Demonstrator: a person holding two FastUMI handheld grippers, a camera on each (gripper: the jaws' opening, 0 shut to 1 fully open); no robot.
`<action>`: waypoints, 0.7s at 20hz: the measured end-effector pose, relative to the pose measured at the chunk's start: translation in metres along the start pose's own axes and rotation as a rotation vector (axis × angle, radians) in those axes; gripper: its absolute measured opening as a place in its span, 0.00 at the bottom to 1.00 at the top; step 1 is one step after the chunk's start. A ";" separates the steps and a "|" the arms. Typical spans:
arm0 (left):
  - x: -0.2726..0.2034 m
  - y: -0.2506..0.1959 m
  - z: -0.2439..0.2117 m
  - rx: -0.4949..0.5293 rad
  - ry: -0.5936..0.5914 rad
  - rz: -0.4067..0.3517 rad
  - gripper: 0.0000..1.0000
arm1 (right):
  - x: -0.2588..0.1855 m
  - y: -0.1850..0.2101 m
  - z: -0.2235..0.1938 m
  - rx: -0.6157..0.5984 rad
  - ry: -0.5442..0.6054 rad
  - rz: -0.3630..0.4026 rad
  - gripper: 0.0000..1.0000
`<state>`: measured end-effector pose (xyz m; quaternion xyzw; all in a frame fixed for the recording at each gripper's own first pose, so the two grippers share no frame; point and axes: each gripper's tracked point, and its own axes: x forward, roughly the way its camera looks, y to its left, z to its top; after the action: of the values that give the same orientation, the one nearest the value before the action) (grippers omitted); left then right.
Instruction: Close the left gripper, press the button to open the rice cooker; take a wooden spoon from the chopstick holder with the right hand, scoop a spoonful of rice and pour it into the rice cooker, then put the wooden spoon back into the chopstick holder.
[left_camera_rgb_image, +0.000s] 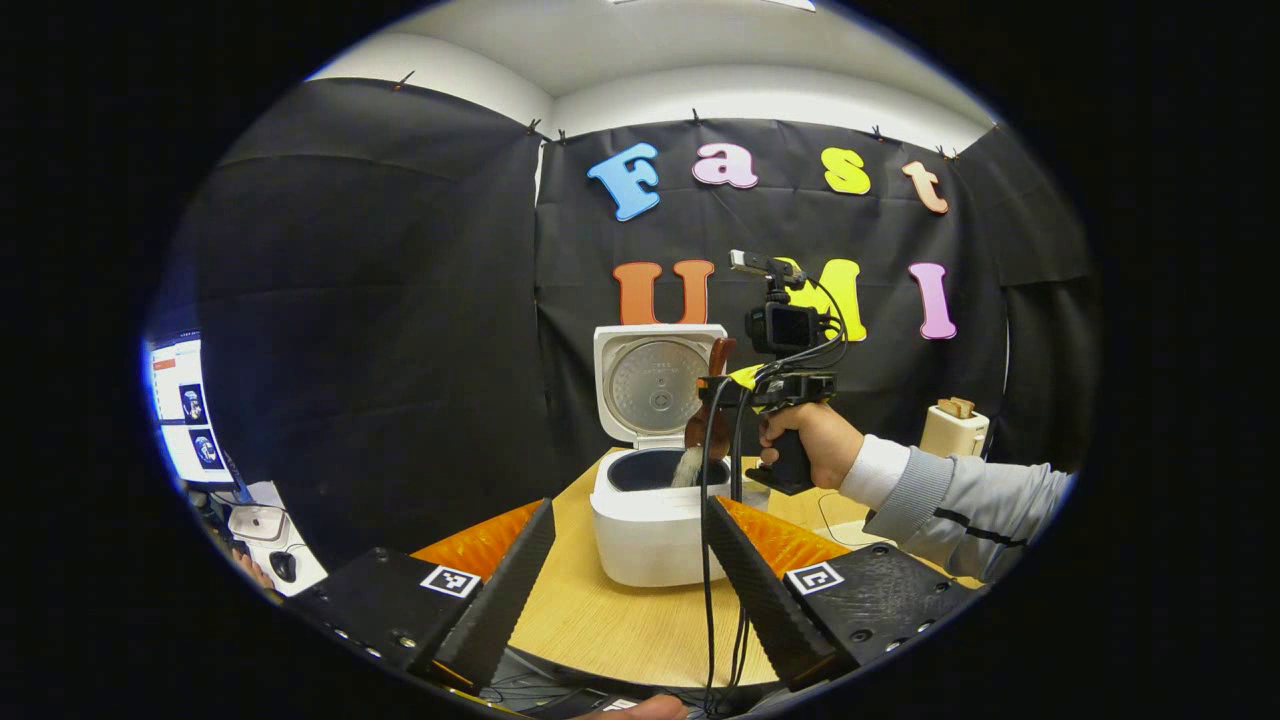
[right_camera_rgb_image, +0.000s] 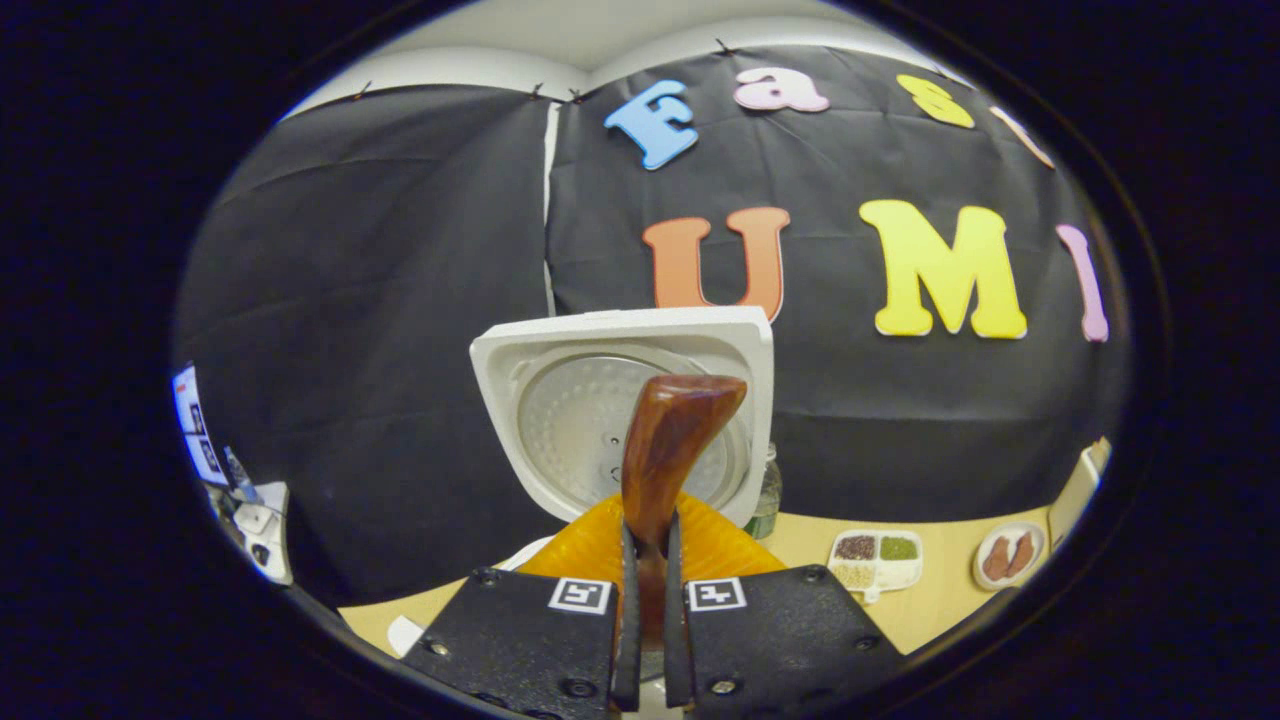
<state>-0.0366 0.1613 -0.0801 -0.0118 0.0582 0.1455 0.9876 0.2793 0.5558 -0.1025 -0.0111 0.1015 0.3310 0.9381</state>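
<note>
The white rice cooker stands on the wooden table with its lid raised. A hand holds my right gripper just right of the pot's opening, and it is shut on the brown wooden spoon. The spoon is tilted steeply and white rice streams from its lower end into the pot. In the right gripper view both fingers of my right gripper press the spoon, whose upper end rises before the lid. My left gripper hangs open in front of the cooker, holding nothing.
A cream chopstick holder stands at the table's far right. A divided tray of grains, a small plate and a bottle sit behind the cooker. A monitor glows at the left. Cables hang across the table's front.
</note>
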 end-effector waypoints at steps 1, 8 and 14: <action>-0.001 -0.001 -0.001 0.000 0.000 0.001 0.96 | -0.001 0.005 0.001 -0.045 -0.010 0.002 0.15; -0.005 -0.003 0.001 -0.004 0.001 0.002 0.95 | -0.007 0.012 0.005 -0.209 -0.068 -0.025 0.15; -0.005 -0.022 0.012 0.001 -0.021 -0.015 0.95 | -0.053 -0.021 0.019 -0.169 -0.081 -0.049 0.14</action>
<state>-0.0340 0.1389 -0.0675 -0.0100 0.0477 0.1383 0.9892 0.2556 0.5078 -0.0748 -0.0792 0.0348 0.3156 0.9449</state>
